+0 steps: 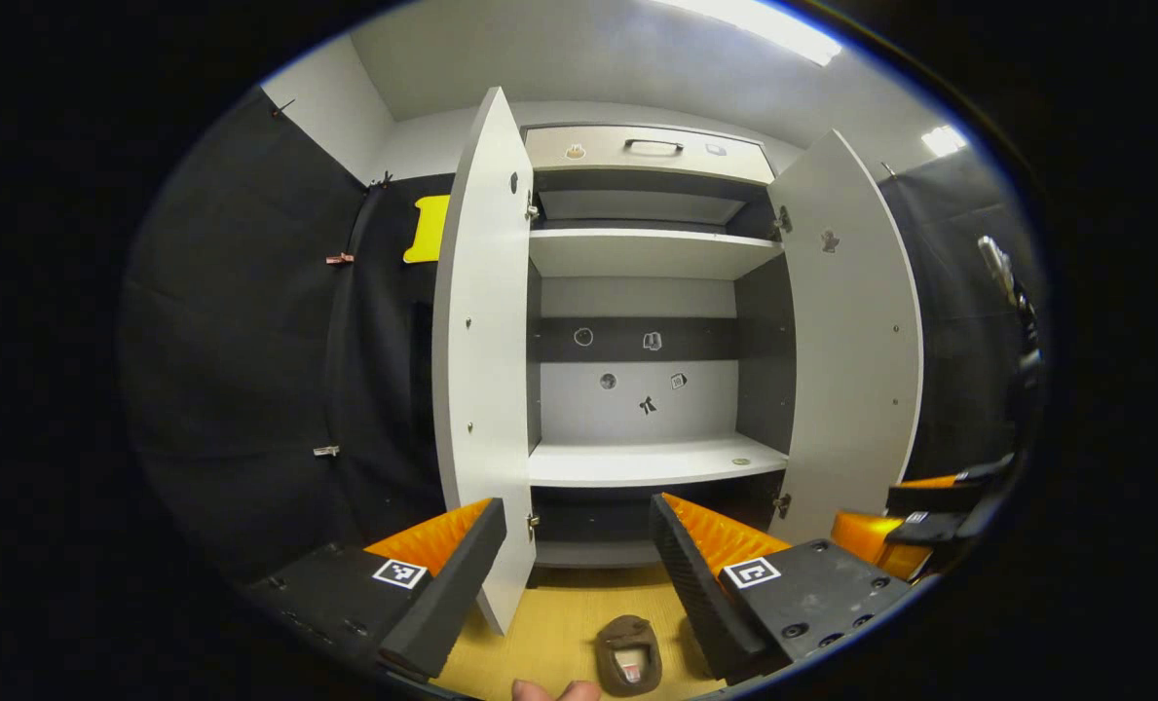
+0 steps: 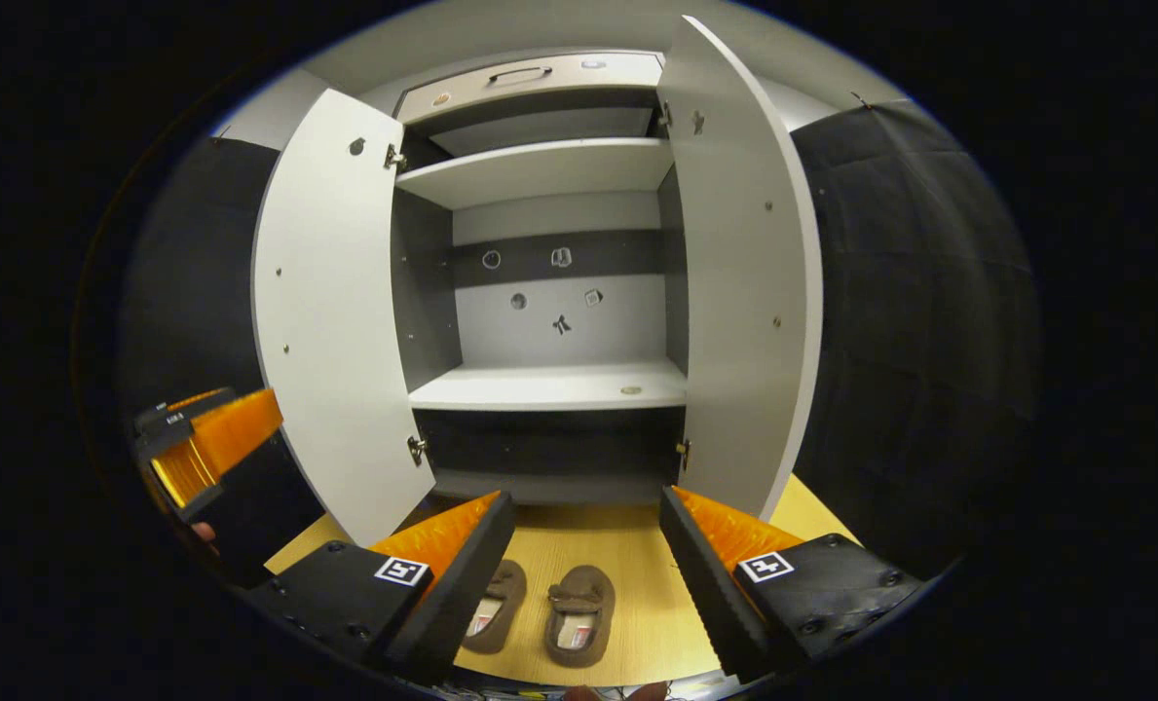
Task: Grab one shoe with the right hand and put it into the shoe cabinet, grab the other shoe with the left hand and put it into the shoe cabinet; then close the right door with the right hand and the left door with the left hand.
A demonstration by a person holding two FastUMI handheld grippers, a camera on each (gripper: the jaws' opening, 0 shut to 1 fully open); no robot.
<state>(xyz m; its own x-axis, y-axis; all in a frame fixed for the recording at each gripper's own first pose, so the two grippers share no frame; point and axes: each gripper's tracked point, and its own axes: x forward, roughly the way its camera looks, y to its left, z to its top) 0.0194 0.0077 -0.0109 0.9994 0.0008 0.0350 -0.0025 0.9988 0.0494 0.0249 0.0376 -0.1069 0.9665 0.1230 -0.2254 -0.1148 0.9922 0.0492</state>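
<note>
Two brown slippers lie on the wooden floor in front of the shoe cabinet (image 2: 549,389): the right slipper (image 2: 579,602) and the left slipper (image 2: 497,606), half behind a finger. My right gripper (image 2: 588,565) hangs open above them, empty. In the left gripper view one slipper (image 1: 627,654) lies below my open, empty left gripper (image 1: 579,574). The cabinet (image 1: 652,462) stands with its left door (image 1: 481,350) and right door (image 1: 856,331) swung wide; its shelves are bare. The left gripper (image 2: 210,450) also shows at the left edge of the right gripper view.
A closed drawer (image 1: 647,151) with a handle tops the cabinet. Black cloth walls stand on both sides. A fingertip (image 1: 554,691) of a hand shows at the bottom edge. The right gripper (image 1: 915,531) shows at the right of the left gripper view.
</note>
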